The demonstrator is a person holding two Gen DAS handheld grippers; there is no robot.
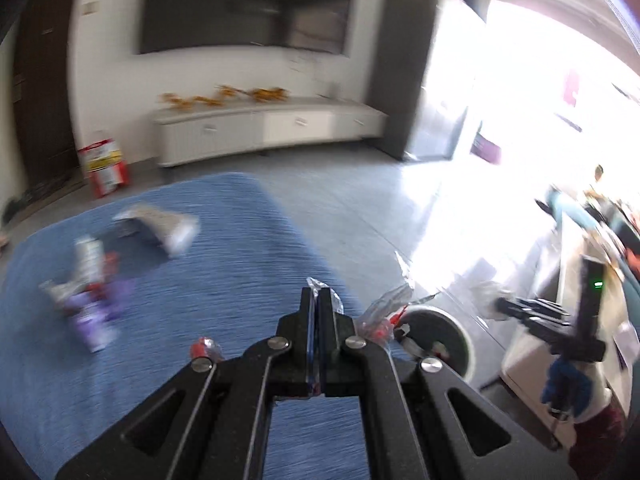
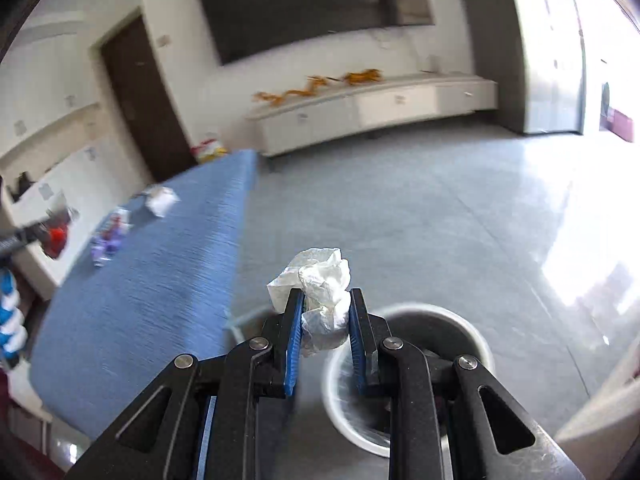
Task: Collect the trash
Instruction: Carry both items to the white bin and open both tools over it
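My left gripper (image 1: 319, 294) is shut on a crinkled clear wrapper (image 1: 382, 308) with red print, which sticks out above and to the right of the jaws. It hangs over the right end of the blue-covered table (image 1: 200, 320). My right gripper (image 2: 325, 300) is shut on a crumpled white tissue (image 2: 322, 280), just above a round grey bin (image 2: 474, 334) on the floor. The left wrist view shows that bin (image 1: 464, 344) beside the table, with the right gripper (image 1: 500, 304) past it. Purple and red wrappers (image 1: 92, 300) and a whitish packet (image 1: 160, 228) lie on the table.
A low white cabinet (image 1: 264, 128) runs along the far wall under a dark screen (image 1: 248, 4). A red and yellow box (image 1: 102, 164) stands on the grey floor (image 2: 400, 200). Bright glare fills the right side. A white counter (image 1: 560, 320) stands at the right.
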